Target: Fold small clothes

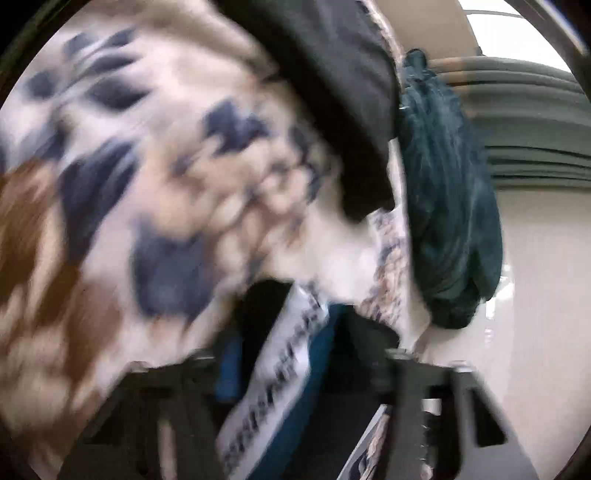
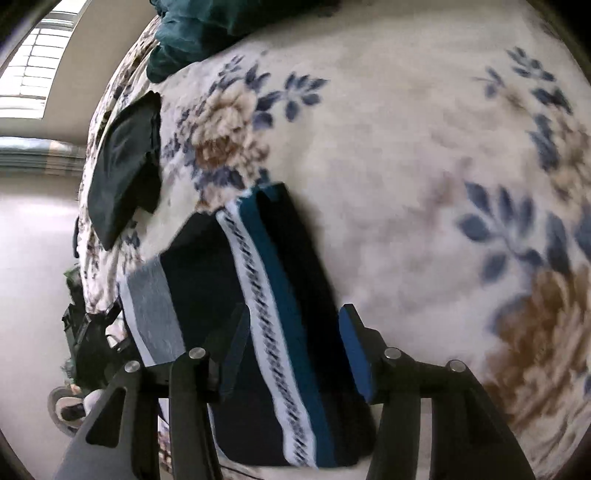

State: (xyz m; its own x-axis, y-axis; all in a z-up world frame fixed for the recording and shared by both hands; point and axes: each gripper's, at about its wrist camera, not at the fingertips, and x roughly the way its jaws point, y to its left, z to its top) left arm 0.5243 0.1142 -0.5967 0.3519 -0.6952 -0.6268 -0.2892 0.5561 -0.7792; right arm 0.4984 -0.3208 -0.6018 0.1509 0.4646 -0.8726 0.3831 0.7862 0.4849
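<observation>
A folded dark navy garment with a white patterned band, a teal stripe and a grey panel lies on the floral blanket. My right gripper hovers just over it, its blue-padded jaws apart on either side of the stripes and holding nothing. In the blurred left wrist view the same garment fills the gap between the left fingers. The left gripper is blurred, and whether it clamps the cloth is unclear. A folded black garment lies near the blanket's edge, also in the left wrist view.
A crumpled dark teal garment lies at the far end of the blanket, also in the left wrist view. The blanket's edge drops to a pale glossy floor. A dark wheeled object stands on the floor beside the edge.
</observation>
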